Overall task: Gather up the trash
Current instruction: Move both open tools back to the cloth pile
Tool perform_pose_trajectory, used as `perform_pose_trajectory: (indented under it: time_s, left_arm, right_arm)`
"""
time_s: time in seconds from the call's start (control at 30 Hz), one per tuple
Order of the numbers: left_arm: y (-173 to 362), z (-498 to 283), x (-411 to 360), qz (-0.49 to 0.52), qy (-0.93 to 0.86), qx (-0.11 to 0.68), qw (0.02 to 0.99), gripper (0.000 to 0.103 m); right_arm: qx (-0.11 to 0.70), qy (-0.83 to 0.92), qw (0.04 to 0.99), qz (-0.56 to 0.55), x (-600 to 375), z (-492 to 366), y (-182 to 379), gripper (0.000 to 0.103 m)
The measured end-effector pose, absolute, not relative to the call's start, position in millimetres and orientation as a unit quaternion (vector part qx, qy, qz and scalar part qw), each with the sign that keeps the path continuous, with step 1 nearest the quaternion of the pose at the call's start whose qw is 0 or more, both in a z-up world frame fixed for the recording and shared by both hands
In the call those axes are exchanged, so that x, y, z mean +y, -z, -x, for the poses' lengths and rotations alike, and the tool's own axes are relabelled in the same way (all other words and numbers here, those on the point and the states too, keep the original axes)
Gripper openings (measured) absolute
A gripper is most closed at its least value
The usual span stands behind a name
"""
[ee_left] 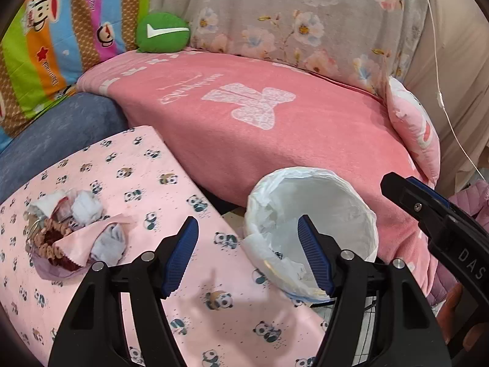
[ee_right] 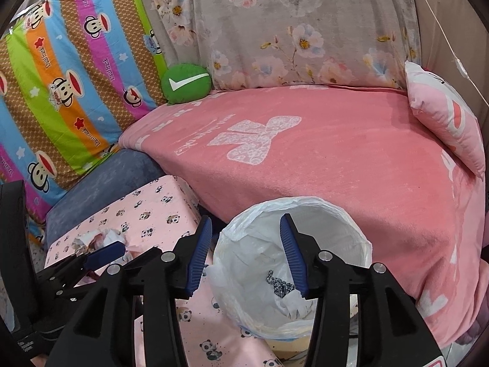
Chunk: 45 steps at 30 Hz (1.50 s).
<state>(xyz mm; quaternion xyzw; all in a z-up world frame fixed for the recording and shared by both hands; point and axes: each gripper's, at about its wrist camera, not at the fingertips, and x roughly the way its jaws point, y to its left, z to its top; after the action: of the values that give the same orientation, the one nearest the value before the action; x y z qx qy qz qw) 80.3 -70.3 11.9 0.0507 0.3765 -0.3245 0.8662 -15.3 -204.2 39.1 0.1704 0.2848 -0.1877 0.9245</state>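
"Daul frank" on striped sheet (ee_right: 70, 70)

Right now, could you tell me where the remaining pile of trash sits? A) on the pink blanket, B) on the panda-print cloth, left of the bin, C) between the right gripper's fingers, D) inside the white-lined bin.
B: the trash pile of crumpled tissues and wrappers lies on the panda-print cloth, left of the bin, with both grippers open and empty.

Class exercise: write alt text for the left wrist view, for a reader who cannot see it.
An open left gripper hovers over a panda-print table, between a trash pile of crumpled tissues and wrappers at left and a white-lined bin at right. A pink sofa lies behind, and the right gripper enters from the right.
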Motion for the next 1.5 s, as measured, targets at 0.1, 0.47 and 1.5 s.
perform_pose_trajectory:
  time_s: [0.1,0.47,1.5]
  left_arm:
    - [-9.9,-84.7,-54.2,-0.041,0.311,0.381,0.87,0.065]
    - [-0.4,-103.2,11.3,-0.011,0.248,0.39,0.887,0.077]
    - [84.7,-181.2,193.6,0.115,0.092,0.479,0.865,0.072]
  right_arm:
    - [0.289,0.177,0.926,-0.164,-190.0,10.6,-39.5,0.048]
    - [0.31,0.13,0.93,-0.145,-133.7,-19.1,-35.5,0.048]
    - [0.401,0.029,0.908,-0.116,3.3,-142.6,26.7,0.048]
